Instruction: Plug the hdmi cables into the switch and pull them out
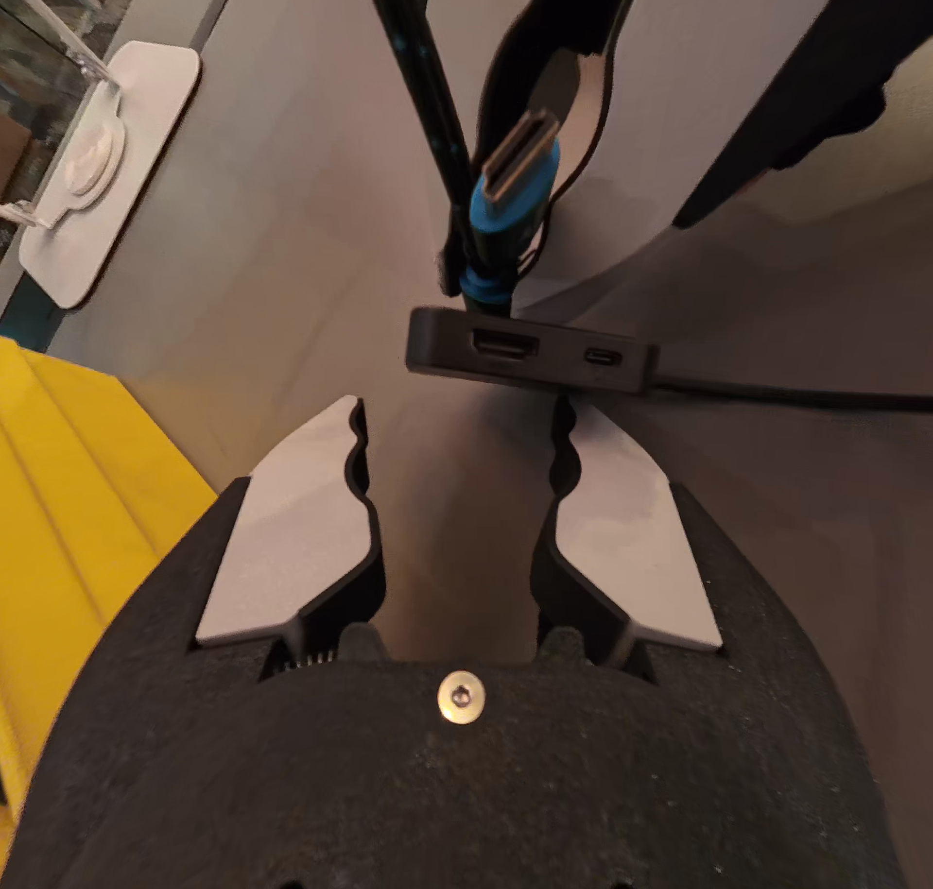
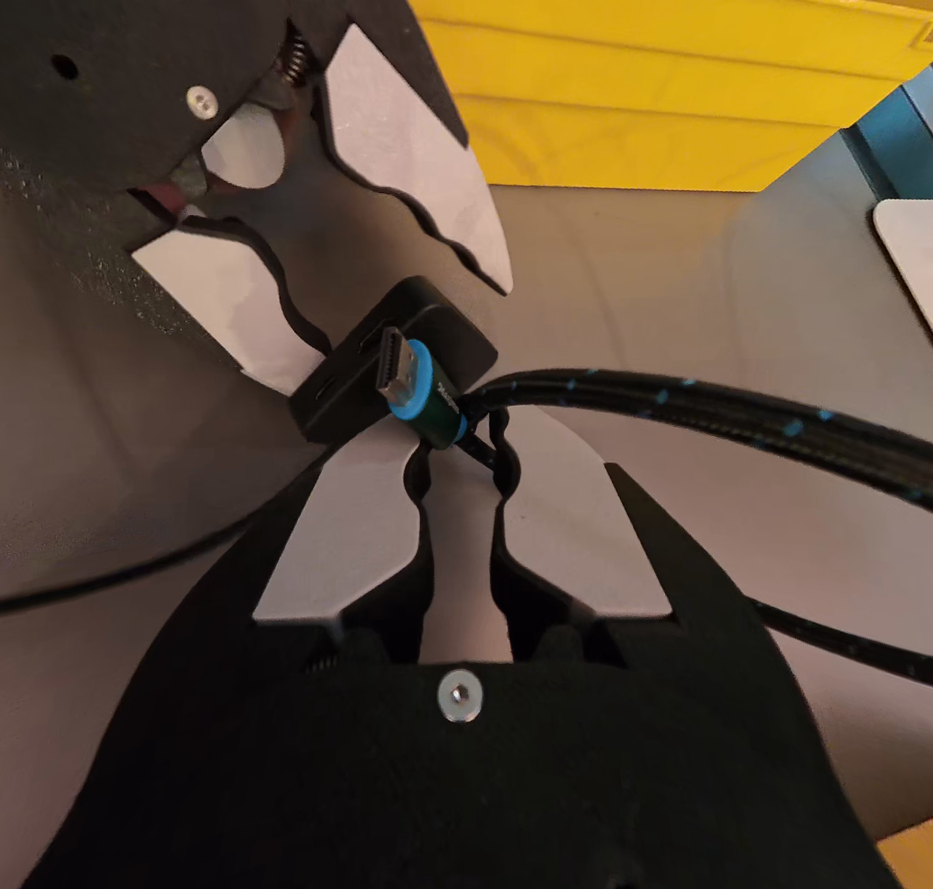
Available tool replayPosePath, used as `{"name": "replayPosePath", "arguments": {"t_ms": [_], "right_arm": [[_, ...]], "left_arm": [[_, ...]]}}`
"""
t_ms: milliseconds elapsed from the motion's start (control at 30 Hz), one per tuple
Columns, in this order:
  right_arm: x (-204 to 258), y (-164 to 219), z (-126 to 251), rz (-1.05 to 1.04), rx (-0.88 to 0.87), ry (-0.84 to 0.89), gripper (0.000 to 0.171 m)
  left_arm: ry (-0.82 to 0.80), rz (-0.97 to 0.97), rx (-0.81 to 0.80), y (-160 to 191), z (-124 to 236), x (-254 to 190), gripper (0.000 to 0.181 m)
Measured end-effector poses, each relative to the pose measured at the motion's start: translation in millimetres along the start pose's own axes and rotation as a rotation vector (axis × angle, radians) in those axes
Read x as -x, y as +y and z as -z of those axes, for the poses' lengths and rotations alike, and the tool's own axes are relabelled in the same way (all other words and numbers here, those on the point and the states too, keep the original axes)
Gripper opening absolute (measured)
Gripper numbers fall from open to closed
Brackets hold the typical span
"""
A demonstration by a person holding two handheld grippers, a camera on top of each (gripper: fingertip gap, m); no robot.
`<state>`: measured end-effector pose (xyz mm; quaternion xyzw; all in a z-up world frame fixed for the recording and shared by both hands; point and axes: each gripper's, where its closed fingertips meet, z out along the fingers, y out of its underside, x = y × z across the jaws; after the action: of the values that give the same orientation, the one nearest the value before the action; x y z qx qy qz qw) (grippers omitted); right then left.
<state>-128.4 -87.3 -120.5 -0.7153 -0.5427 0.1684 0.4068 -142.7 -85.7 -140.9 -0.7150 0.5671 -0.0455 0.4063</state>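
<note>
Tongs on my right side [image 2: 460,441] are pinching the braided cable just behind the blue HDMI plug [image 2: 404,380], so its metal tip is pointing free toward the black switch [image 2: 434,330] lying on the grey table [image 2: 656,269]. My left tongs [image 1: 462,405] are standing spread, empty, facing the switch's open port [image 1: 505,347], I think to steady it. Farther off, a yellow bin [image 2: 631,82] is sitting.

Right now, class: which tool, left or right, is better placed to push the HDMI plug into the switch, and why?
Right. The right tool already grips the cable just behind the HDMI plug, held above the switch. The left tool is open and empty, better placed to steady the switch.
</note>
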Motion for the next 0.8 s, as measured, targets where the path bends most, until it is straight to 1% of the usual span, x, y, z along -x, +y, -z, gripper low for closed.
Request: {"name": "replayPosePath", "arguments": {"t_ms": [33,100,167,200,267,300,433,500,633,700,800], "right_arm": [[2,0,0,0.0,-0.001,-0.013,0.022],[7,-3,0,0.0,-0.027,-0.051,0.022],[14,-9,1,-0.008,-0.073,-0.101,0.022],[16,-12,2,-0.017,-0.091,-0.118,0.022],[17,-13,4,-0.021,-0.097,-0.127,0.022],[16,-11,5,-0.014,-0.087,-0.123,0.022],[16,-5,7,0.001,-0.052,-0.119,0.022],[14,-3,9,0.021,-0.036,-0.105,0.022],[6,-3,16,0.071,-0.016,-0.035,0.022],[3,-9,22,0.094,-0.042,-0.003,0.022],[-8,-24,37,0.127,-0.115,0.085,0.022]], "left_arm": [[0.028,-0.004,-0.005,-3,-1,-1,0.075],[0.084,-0.018,0.004,-6,-3,-3,0.089],[0.154,-0.06,0.002,-10,-3,-13,0.092],[0.174,-0.091,-0.005,-12,-2,-18,0.087],[0.162,-0.153,-0.016,-12,-2,-21,0.075],[0.162,-0.171,-0.02,-12,-1,-24,0.065],[0.208,-0.146,-0.049,-10,-2,-35,0.038],[0.213,-0.148,-0.048,-8,-1,-36,0.033],[0.167,-0.205,-0.042,-5,0,-33,0.021],[0.166,-0.205,-0.044,-4,1,-33,0.018],[0.196,-0.172,-0.05,-3,4,-35,0.017]]}}
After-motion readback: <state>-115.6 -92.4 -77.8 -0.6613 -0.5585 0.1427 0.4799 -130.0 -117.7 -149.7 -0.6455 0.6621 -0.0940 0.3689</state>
